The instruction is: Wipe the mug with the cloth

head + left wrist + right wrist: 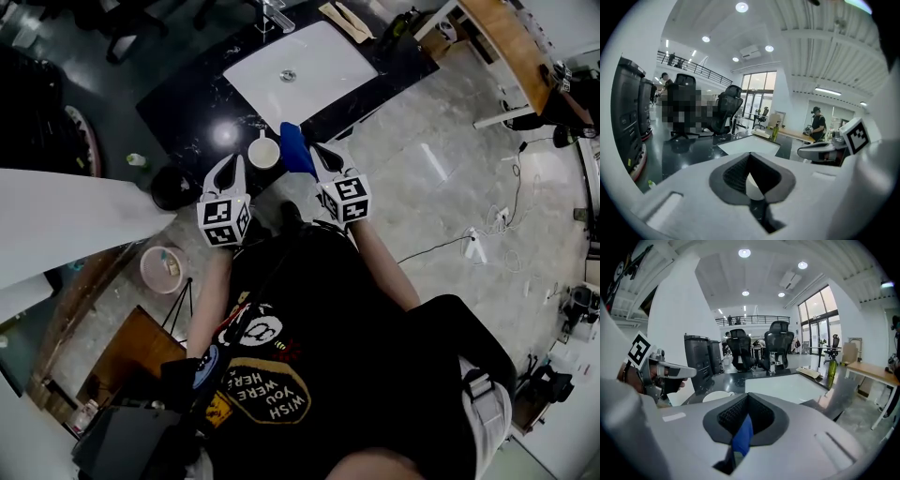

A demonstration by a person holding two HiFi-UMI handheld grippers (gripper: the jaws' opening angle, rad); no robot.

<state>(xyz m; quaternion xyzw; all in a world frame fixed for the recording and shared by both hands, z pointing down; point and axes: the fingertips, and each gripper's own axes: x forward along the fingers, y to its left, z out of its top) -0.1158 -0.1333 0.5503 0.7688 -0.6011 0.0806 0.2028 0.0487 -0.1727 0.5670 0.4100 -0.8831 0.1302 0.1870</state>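
A white mug (263, 150) is over the near edge of the black counter (187, 112), with a blue cloth (298, 148) just to its right. My left gripper (234, 165) reaches the mug's left side. In the left gripper view its jaws (751, 180) are closed with a white piece of the mug (753, 188) pinched between the pads. My right gripper (326, 157) is shut on the blue cloth (743, 437), which hangs from its closed jaws (746, 420). The right gripper view also has the mug's rim (717, 396) and the left gripper (670, 371) at the left.
A white sink basin (300, 70) with a faucet (274, 14) is set in the counter. A pink bucket (161, 269) and a black round bin (173, 187) stand on the floor to the left. A wooden desk (511, 52) and cables (478, 244) lie to the right.
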